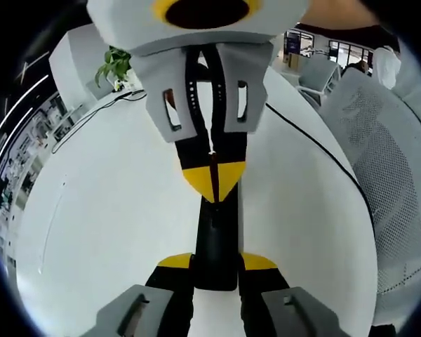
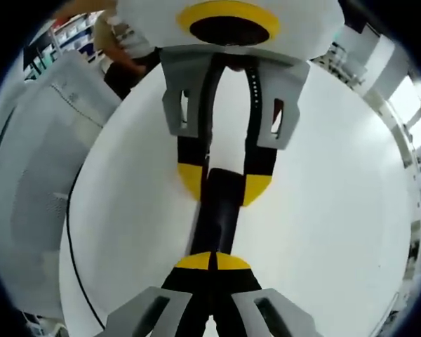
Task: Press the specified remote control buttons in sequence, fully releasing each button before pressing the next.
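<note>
Black remote [image 1: 216,242] clamped between left gripper [image 1: 216,265] fingers; right gripper [image 2: 212,261] fingers pinched together, seemingly touching it.

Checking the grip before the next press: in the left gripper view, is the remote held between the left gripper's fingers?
Yes, the black remote sits between the left gripper's yellow-tipped fingers, above the white table.

A round white table [image 1: 112,210] carries a black remote control [image 1: 216,242], with a potted plant [image 1: 114,67] at its far edge.
</note>
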A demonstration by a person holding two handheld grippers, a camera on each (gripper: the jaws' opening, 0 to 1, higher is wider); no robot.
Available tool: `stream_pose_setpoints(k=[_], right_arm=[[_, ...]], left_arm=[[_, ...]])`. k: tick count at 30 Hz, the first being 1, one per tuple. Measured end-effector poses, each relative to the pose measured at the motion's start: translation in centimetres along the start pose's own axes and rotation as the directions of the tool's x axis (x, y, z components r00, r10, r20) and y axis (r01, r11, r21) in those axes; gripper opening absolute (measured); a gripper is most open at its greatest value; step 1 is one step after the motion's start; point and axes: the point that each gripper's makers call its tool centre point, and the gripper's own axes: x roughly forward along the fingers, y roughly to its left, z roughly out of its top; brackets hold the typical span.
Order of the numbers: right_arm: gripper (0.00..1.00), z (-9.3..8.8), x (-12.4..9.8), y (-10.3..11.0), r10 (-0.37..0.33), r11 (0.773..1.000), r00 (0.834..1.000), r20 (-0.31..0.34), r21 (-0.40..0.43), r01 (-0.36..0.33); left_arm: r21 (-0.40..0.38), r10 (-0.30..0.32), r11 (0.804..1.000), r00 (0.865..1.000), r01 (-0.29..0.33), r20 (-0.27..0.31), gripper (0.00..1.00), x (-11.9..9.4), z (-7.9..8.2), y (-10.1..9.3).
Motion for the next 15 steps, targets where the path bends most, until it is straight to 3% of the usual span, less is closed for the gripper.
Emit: stream_pose_setpoints(k=[15], right_arm=[[0.0, 0.02, -0.49, -0.09, -0.017, 0.999, 0.999, 0.042, 0.035, 0.016]], left_arm=[[0.01, 0.001, 1.0, 1.0, -0.001, -0.007, 0.23, -0.06, 0.11, 0.05]])
